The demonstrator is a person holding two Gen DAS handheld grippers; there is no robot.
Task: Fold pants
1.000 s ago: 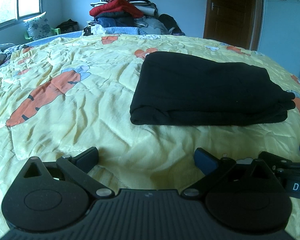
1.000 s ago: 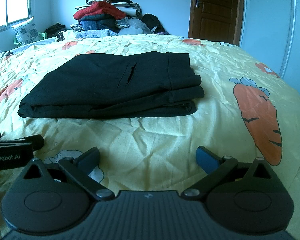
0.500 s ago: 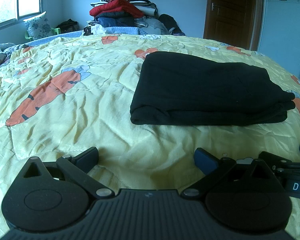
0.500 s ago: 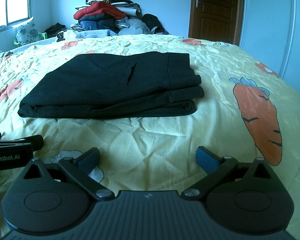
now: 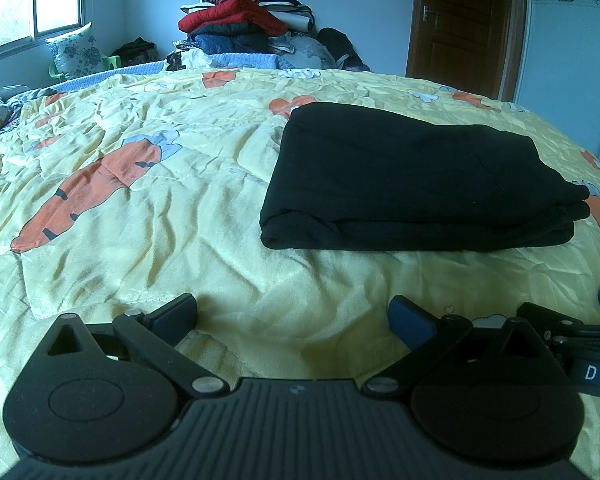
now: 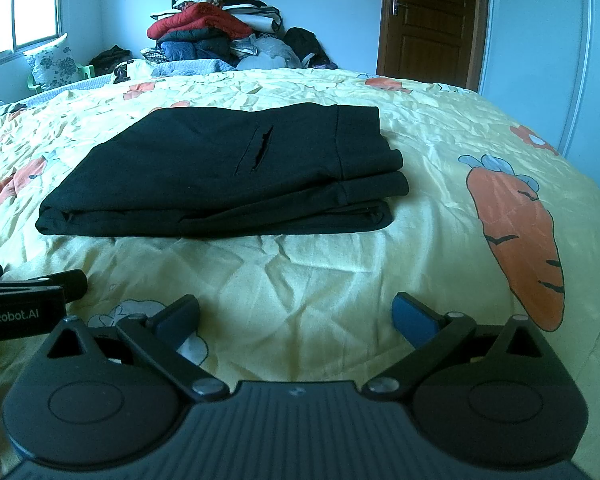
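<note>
Two views along hand-held grippers, low over a bed. Black pants (image 5: 416, 184) lying folded into a compact, layered rectangle on a yellow bedspread (image 5: 160, 208) printed with orange carrots. Long axis of the bundle running left to right across both views, rounded fold edge toward the left, stacked waistband and hem ends toward the right, a pocket slit showing on top in the right view.

Left gripper (image 5: 294, 314) resting low over the bedspread, fingers spread wide apart, nothing between them. Pants ahead and off to its right, apart from the fingertips by a stretch of wrinkled cloth. Right gripper (image 6: 296, 314) likewise spread wide and empty, with the pants (image 6: 228, 176) ahead and slightly to its left. Both grippers side by side, each catching the other at the edge of its view. Bundle sitting roughly between their forward lines, neither clearly nearer; left one lined up with the folded end, right one with the layered end.

Judging by the tidy stack, folding apparently finished or nearly so. Any further fold likely needing a reach straight forward to the near long edge.

Behind, a heap of clothes (image 5: 244, 24) against the far wall, a wooden door (image 5: 460, 20), a window (image 5: 28, 0) at left.
</note>
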